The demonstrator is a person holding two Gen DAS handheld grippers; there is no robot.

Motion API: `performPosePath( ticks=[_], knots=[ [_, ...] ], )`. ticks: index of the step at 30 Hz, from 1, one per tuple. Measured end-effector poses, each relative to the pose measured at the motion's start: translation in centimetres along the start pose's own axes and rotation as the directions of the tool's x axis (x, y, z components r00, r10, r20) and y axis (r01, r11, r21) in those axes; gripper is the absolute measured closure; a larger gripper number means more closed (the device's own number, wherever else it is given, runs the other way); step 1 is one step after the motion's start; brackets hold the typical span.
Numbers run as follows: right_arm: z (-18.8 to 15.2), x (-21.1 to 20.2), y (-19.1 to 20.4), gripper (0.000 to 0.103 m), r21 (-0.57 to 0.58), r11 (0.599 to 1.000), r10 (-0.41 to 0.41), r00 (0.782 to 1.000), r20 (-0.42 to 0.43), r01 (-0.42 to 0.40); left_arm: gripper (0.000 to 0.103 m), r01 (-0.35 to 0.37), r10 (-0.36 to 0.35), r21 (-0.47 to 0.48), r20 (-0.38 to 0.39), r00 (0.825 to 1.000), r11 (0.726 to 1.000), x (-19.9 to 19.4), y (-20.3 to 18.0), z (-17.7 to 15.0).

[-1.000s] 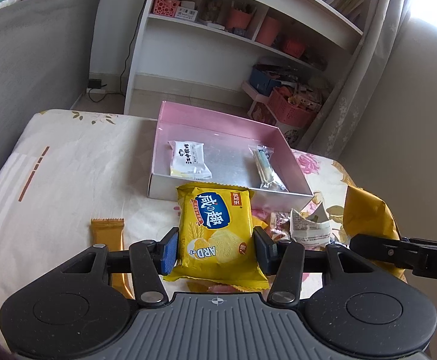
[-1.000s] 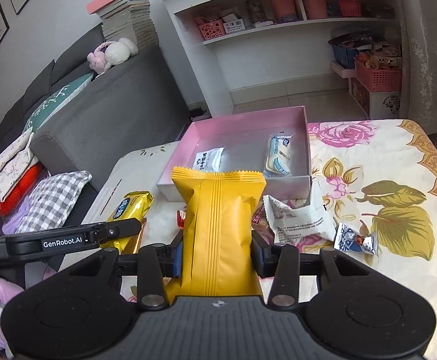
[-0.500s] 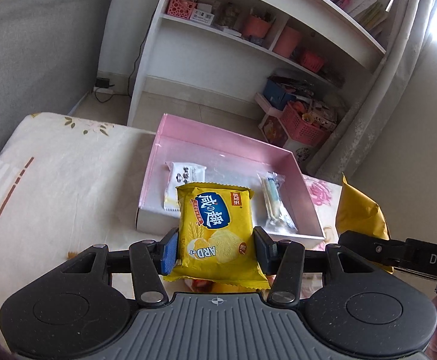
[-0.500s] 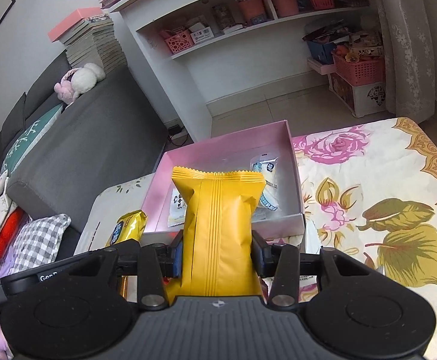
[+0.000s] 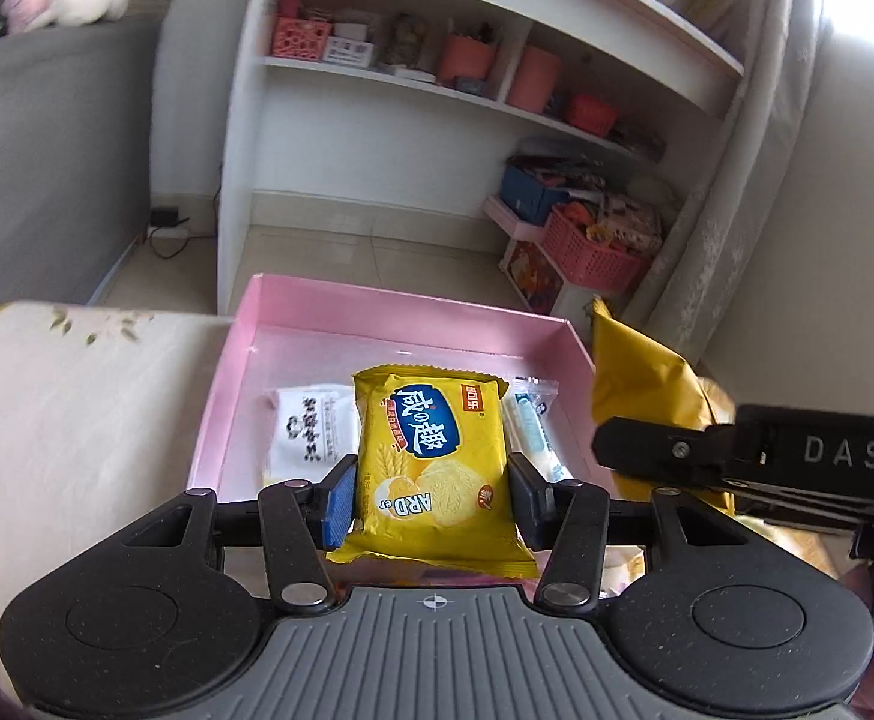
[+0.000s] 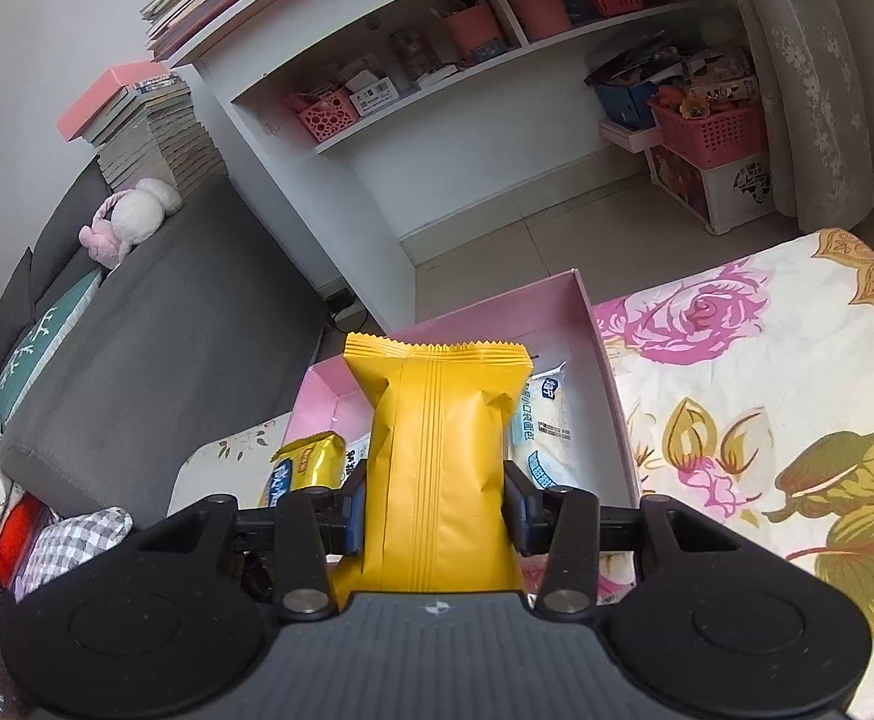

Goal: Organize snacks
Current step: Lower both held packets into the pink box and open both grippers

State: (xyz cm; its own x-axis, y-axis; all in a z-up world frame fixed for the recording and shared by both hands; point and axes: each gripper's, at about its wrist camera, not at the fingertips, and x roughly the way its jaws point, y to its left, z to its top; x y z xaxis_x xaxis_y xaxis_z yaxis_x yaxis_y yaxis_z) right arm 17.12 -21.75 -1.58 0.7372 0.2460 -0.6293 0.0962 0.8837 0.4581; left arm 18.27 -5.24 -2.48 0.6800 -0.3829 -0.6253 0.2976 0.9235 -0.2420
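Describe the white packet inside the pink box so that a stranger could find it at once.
Find the open pink box on the flowered tablecloth. The white packet lies flat at its left side. Unlike the blue and clear packet at the right, it is opaque with black print.

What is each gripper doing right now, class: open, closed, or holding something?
Left gripper: closed on the yellow cracker packet.
Right gripper: closed on the plain orange snack bag.
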Motion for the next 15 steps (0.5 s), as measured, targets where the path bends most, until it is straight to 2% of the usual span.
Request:
performPosePath(
  ticks=[4,10,15],
  knots=[
    [0.7,1.7,-0.4,0.067,-0.045,0.998,-0.032,0.999,-0.007,0.032,0.054,0.015,-0.014,0.066,-0.015,1.000,0.998,2.2,-0.4,0.3],
    [1.7,3.2,-2.3,0.067,-0.011,0.999,-0.035,0.999,0.000,0.035,0.054,0.006,0.010,0.151,-0.108,0.994,0.989,5.0,-0.1,-0.7],
    [1.7,3.6,-2.4,0.067,-0.023,0.999,-0.030,1.000,-0.007,0.030,0.054,0.051,-0.037,0.080,-0.161,0.986,0.996,5.0,1.3,-1.1]
  ],
)
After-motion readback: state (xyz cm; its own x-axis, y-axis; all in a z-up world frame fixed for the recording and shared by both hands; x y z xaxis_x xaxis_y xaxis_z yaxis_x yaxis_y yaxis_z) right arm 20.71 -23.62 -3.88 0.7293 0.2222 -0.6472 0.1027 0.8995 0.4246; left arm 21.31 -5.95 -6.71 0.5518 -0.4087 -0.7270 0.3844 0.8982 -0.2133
